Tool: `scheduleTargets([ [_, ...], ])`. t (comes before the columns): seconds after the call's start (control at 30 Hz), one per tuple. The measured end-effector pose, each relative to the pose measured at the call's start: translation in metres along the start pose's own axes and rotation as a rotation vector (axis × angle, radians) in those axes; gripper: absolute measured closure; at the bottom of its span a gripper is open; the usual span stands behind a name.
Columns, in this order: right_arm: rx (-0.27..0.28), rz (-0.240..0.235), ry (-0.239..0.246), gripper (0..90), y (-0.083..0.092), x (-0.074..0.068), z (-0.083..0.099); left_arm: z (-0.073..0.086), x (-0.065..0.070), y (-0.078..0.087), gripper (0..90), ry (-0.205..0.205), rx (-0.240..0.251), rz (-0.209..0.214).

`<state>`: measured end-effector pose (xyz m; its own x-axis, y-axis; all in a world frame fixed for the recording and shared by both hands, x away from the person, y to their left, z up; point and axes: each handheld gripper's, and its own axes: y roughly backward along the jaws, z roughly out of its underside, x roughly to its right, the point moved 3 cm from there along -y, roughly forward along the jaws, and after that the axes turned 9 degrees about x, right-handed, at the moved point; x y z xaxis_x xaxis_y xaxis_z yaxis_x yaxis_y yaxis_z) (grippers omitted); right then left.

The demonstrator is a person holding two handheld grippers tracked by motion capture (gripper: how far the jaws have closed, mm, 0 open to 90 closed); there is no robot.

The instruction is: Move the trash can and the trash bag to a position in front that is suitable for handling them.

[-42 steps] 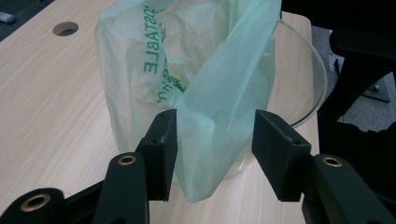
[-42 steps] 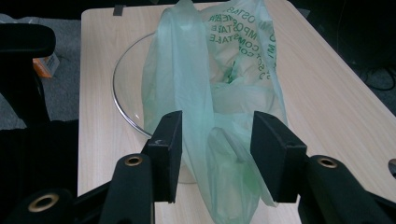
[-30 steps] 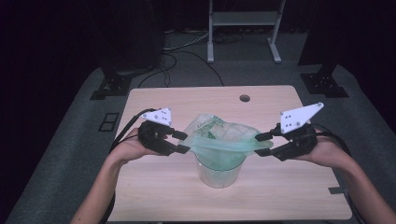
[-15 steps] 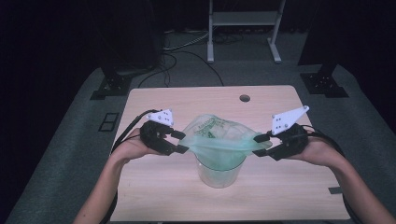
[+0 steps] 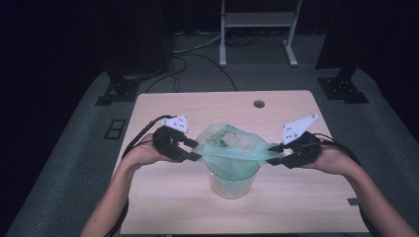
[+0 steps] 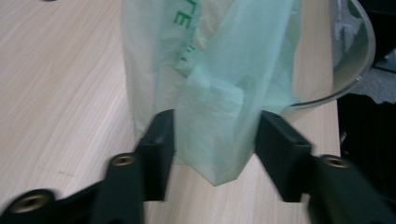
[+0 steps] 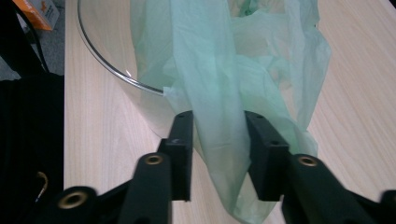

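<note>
The 2 grippers stretch a green bag (image 5: 228, 150) over a clear bin (image 5: 232, 180) standing between them on the tabletop (image 5: 296, 197). The left gripper (image 5: 193, 150) and right gripper (image 5: 272, 150) have each just been closing, partly closed on a bunched edge, probably to line the bin's rim.
</note>
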<state>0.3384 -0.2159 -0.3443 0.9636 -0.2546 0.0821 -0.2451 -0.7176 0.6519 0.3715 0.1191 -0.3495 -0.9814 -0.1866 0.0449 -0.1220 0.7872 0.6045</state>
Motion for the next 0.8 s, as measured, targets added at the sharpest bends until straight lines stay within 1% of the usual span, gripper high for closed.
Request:
scheduleTargets([
  [0.07, 0.004, -0.006, 0.005, 73.9, 0.0, -0.001, -0.001, 0.0, 0.002, -0.004, 64.8, -0.012, -0.009, 0.016],
  [0.13, 0.01, -0.004, 0.019, 79.3, 0.0, -0.003, -0.002, 0.001, 0.003, -0.007, 72.3, -0.018, -0.014, 0.014],
  [0.17, 0.008, -0.008, 0.018, 81.0, 0.001, -0.004, -0.002, 0.001, 0.003, -0.007, 75.2, -0.02, -0.008, 0.015],
  [0.2, 0.01, -0.013, 0.03, 82.2, 0.001, -0.005, -0.003, 0.001, 0.003, -0.007, 78.1, -0.024, -0.005, 0.012],
  [0.23, 0.009, -0.014, 0.031, 84.2, 0.002, -0.007, -0.003, 0.001, 0.004, -0.006, 81.1, -0.019, 0.001, 0.012],
  [0.3, 0.015, -0.023, 0.038, 85.3, 0.004, -0.01, -0.005, 0.0, 0.006, -0.004, 85.2, -0.031, 0.006, 0.01],
  [0.33, 0.022, -0.025, 0.041, 85.3, 0.005, -0.011, -0.005, -0.001, 0.008, -0.002, 86.8, -0.031, 0.018, 0.015],
  [0.37, 0.033, -0.029, 0.045, 85.3, 0.007, -0.013, -0.007, -0.002, 0.01, 0.001, 87.8, -0.033, 0.032, 0.019],
  [0.4, 0.042, -0.036, 0.045, 85.3, 0.009, -0.014, -0.008, -0.003, 0.012, 0.004, 88.7, -0.039, 0.036, 0.017],
  [0.43, 0.054, -0.04, 0.047, 85.3, 0.01, -0.016, -0.009, -0.003, 0.014, 0.006, 89.1, -0.036, 0.042, 0.019],
  [0.5, 0.074, -0.048, 0.056, 85.3, 0.013, -0.02, -0.013, -0.003, 0.017, 0.01, 89.1, -0.037, 0.031, 0.018],
  [0.57, 0.084, -0.068, 0.069, 85.3, 0.014, -0.025, -0.015, -0.002, 0.018, 0.013, 89.0, -0.03, 0.028, 0.019],
  [0.6, 0.088, -0.076, 0.074, 85.3, 0.015, -0.027, -0.016, -0.002, 0.017, 0.014, 87.7, -0.023, 0.03, 0.012],
  [0.63, 0.088, -0.082, 0.081, 85.3, 0.014, -0.029, -0.017, -0.002, 0.017, 0.016, 86.3, -0.02, 0.029, 0.017],
  [0.7, 0.089, -0.099, 0.088, 85.3, 0.014, -0.033, -0.019, -0.002, 0.018, 0.016, 86.2, -0.024, 0.032, 0.024],
  [0.73, 0.094, -0.107, 0.095, 85.3, 0.014, -0.035, -0.02, -0.002, 0.019, 0.016, 86.5, -0.034, 0.025, 0.028],
  [0.8, 0.102, -0.122, 0.101, 85.3, 0.015, -0.039, -0.021, -0.001, 0.02, 0.016, 88.9, -0.033, 0.031, 0.041],
])
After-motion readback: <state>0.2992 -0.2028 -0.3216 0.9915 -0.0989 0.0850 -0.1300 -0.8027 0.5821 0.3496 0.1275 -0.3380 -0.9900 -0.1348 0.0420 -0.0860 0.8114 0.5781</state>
